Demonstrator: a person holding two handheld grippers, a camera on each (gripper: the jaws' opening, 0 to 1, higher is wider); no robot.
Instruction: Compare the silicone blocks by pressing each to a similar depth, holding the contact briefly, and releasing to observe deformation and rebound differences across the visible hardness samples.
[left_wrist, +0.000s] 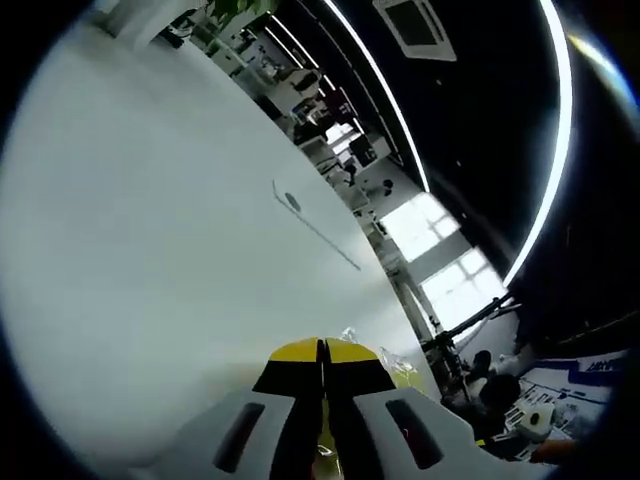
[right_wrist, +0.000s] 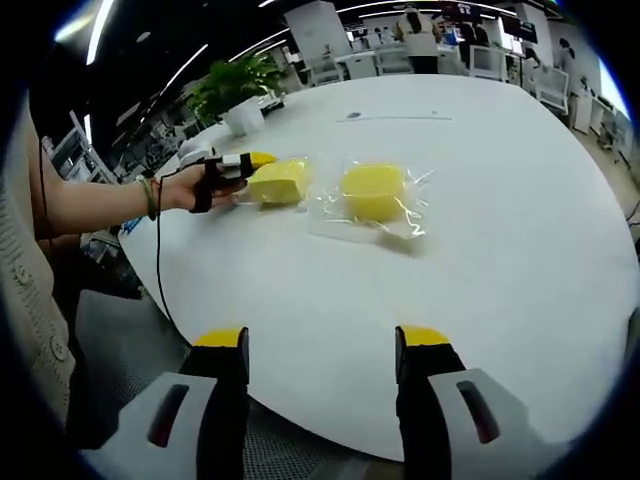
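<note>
Two yellow silicone blocks lie in clear plastic wrap on the white round table. The left block has my left gripper against its near-left side, held by a hand, jaws together. The right block lies apart from it, untouched. In the left gripper view, my left gripper is shut, yellow tips touching, and a bit of yellow block with crinkled wrap peeks out beside it. My right gripper hovers open over the table's near edge, well short of both blocks, with nothing between its jaws.
A person's forearm with a bracelet reaches in from the left. A potted plant stands at the table's far-left edge. A thin line and a small mark cross the far tabletop. Desks and people fill the office behind.
</note>
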